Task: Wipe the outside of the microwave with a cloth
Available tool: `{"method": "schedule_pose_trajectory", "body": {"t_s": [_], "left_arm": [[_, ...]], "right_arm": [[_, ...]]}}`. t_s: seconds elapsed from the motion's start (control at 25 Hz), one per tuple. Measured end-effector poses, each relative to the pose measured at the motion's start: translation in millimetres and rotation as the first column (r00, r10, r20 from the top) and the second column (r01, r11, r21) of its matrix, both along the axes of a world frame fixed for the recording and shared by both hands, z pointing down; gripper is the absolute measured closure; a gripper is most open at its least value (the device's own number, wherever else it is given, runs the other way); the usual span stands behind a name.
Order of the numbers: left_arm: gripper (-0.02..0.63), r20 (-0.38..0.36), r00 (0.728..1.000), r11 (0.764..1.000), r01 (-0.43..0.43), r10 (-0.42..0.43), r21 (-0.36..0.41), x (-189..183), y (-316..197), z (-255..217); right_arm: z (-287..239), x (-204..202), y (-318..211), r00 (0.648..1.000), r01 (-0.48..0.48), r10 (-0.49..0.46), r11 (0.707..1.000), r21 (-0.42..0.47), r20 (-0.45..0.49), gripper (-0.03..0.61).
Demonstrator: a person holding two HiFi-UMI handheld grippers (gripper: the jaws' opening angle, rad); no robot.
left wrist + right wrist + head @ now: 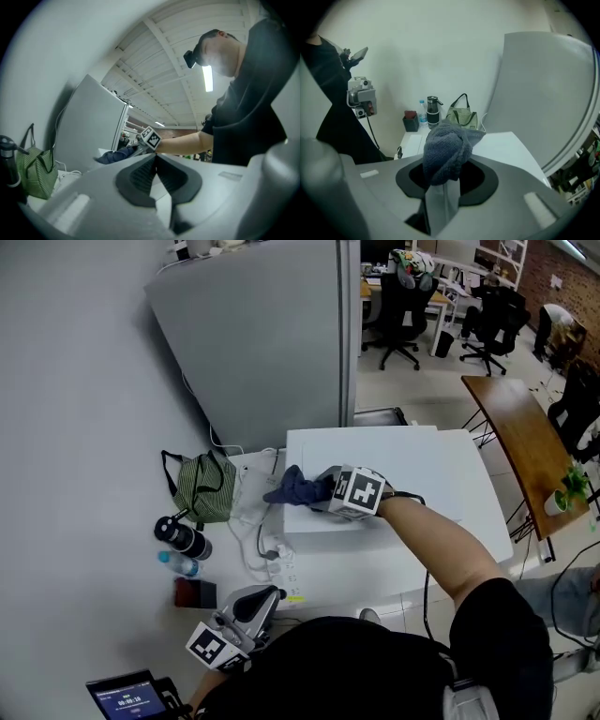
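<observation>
Cloth (pixel 295 486), dark blue and bunched, is clamped between the jaws of the right gripper (pixel 319 488); that gripper's own view shows the wad (pixel 445 150) bulging out above the two pads. It lies on the top of the white microwave (pixel 412 460), close to the top's left edge. The person's bare forearm reaches across the top behind the gripper's marker cube.

The left gripper (pixel 265 599) hangs low, close to the person's body and well apart from the microwave. Its jaws are pressed together at the tips with nothing between them.

On the white counter left of the microwave stand a green striped bag (pixel 204 488), a black flask (pixel 183 537), a water bottle (pixel 176 564) lying just beside the flask, and a dark red box (pixel 194 593). White cables (pixel 261 542) trail between the bag and the microwave. A grey partition panel (pixel 262 343) rises behind the microwave, and a wooden table (pixel 520 442) stands off to the right.
</observation>
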State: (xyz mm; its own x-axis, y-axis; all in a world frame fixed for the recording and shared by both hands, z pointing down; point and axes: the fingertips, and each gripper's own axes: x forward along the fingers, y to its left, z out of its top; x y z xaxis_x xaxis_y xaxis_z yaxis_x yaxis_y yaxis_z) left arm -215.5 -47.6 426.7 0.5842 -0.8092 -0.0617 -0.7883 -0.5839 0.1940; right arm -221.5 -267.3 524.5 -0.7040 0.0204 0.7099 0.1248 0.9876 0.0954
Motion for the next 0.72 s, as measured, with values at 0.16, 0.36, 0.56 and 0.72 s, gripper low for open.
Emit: {"method": "schedule_pose_trajectory", "body": {"t_s": [0.16, 0.36, 0.56, 0.72], "left_arm": [[0.611, -0.006, 0.997, 0.997, -0.071, 0.071, 0.009, 38.3, -11.9, -15.3], [0.611, -0.019, 0.987, 0.987, -0.160, 0.161, 0.024, 91.5, -46.6, -6.2], [0.611, -0.020, 0.979, 0.979, -0.204, 0.204, 0.017, 120.2, -56.3, -3.7], [0.611, -0.029, 0.983, 0.983, -0.181, 0.181, 0.025, 107.7, -52.0, -7.2]], "right_arm": [[-7.7, 110.5, -18.1, 0.997, -0.070, 0.070, 0.998, 0.000, -0.036, 0.456], [7.4, 276.3, -68.7, 0.957, -0.273, 0.272, 0.962, 0.005, -0.103, 0.456], [9.3, 365.7, -91.9, 0.898, -0.418, 0.417, 0.908, 0.021, -0.139, 0.457], [-24.5, 303.6, -71.4, 0.938, -0.347, 0.347, 0.938, -0.013, -0.002, 0.459]]}}
